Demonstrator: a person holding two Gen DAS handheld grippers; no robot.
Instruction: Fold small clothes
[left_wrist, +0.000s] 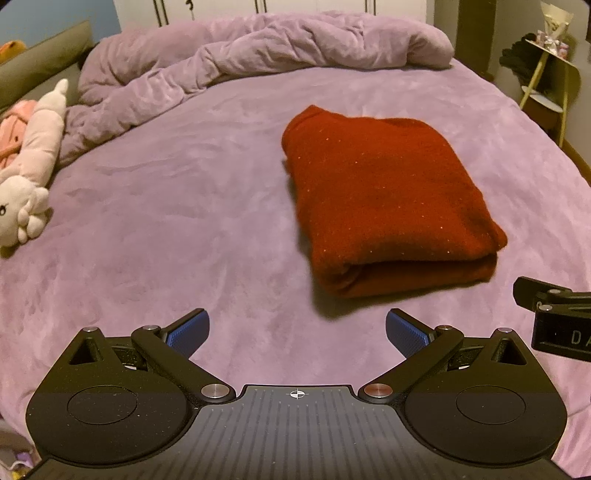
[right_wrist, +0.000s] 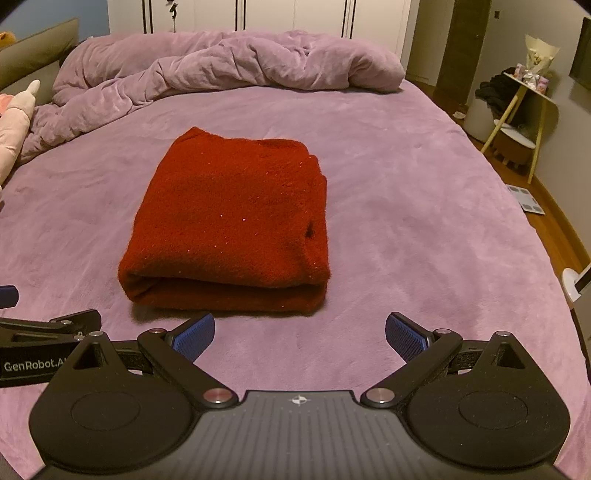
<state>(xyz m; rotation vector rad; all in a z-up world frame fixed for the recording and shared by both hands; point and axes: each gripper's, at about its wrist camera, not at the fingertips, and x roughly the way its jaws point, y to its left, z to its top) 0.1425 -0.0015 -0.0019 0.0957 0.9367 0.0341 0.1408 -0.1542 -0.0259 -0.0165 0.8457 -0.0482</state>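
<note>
**Folded red sweater on the bed, both tongs spread and apart from it**

Red knit sweater (right_wrist: 229, 218) lies folded into a thick rectangular bundle on the purple bed sheet (right_wrist: 406, 221), about mid-bed. Rounded fold edge faces the two tools; layers stacked, top surface fairly flat, small pale flecks in the knit. From the left wrist view the same bundle (left_wrist: 384, 199) sits ahead and to the right.

Left tongs (left_wrist: 297, 332): spread wide, blue pads (left_wrist: 188, 332) well apart, nothing between them. They sit over bare sheet, near the sweater's front edge but not touching it.

Right tongs (right_wrist: 299, 332): also spread wide, blue pads (right_wrist: 406, 334) apart, holding nothing. The left pad sits just short of the bundle's front fold; I cannot tell whether it brushes the fabric.

The two tools are side by side; each one's black body shows at the edge of the other's view.

Surroundings: rumpled purple duvet (right_wrist: 221, 70) heaped across the far end of the bed. Pink and white plush toy (left_wrist: 29, 158) lies along the left edge of the bed. White wardrobe doors (right_wrist: 266, 16) behind the bed. To the right, a side table with yellow legs (right_wrist: 524, 110) on a wood floor, dark clothing piled on it.
</note>
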